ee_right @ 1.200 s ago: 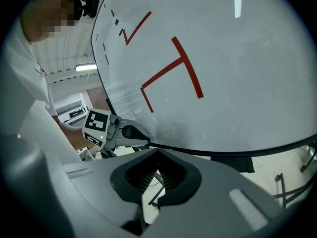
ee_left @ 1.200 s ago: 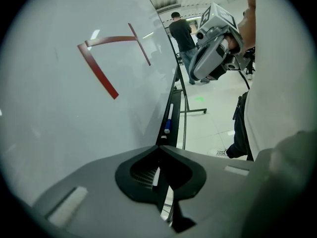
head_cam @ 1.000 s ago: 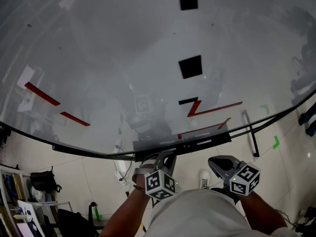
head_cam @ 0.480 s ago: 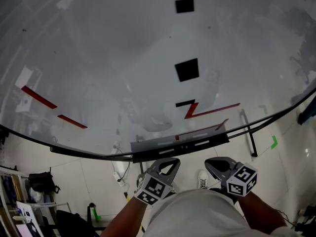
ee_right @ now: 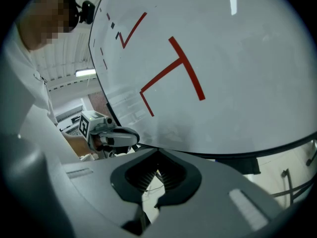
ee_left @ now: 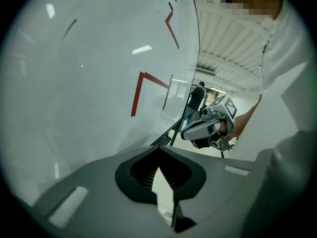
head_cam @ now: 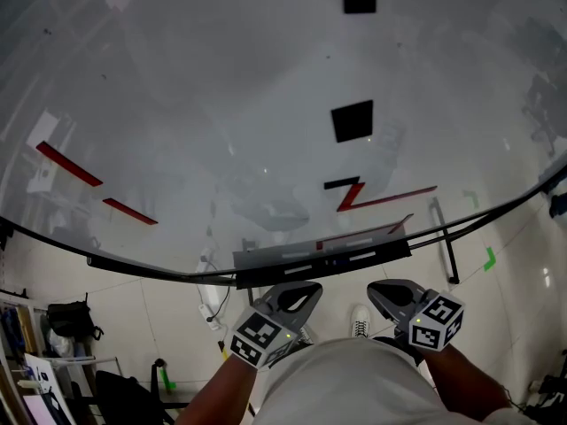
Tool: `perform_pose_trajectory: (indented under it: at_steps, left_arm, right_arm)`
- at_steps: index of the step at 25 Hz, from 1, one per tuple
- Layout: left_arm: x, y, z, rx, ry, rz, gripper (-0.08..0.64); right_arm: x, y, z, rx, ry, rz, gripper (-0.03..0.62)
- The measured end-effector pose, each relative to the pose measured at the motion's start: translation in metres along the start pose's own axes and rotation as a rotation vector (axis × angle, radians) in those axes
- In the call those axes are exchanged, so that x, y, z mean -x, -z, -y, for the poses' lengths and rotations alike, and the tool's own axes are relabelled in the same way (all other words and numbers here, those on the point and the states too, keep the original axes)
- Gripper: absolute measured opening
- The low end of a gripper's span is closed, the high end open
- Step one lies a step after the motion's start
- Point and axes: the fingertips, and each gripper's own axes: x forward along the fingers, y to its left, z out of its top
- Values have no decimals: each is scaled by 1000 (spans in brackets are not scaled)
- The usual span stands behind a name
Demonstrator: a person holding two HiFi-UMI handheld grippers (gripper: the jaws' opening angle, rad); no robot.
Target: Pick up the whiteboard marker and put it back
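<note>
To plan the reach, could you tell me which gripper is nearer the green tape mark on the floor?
Right. The right gripper sits left of the green tape mark; the left gripper is farther left.

A large whiteboard [head_cam: 221, 104] bearing red and black marks stands over a pale floor [head_cam: 133, 301] with green tape [head_cam: 494, 257].

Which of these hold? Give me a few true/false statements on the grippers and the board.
1. Both the left gripper and the right gripper sit below the large glossy white whiteboard. True.
2. The left gripper holds a marker. False: its fingers are together on nothing.
3. The board bears red lines and a black square. True.
4. The right gripper rests on the grey metal tray. False: it is apart from the tray, shut and empty.
</note>
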Motion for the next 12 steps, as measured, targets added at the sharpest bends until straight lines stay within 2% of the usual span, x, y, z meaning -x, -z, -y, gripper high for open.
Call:
perform_pose_trajectory:
  at_steps: [3,7,12]
  left_arm:
    - [4,-3,5,77,43,19,15]
    - [9,-11,13,171,115,84,15]
    - [18,-24,26,203,184,169,15]
  right_arm:
    - [1,-7,-3,-23,-11,22,2]
    - [-2,-5,-4,-14,-23,17,2]
    - [-2,-9,-10,-6,-39,21,2]
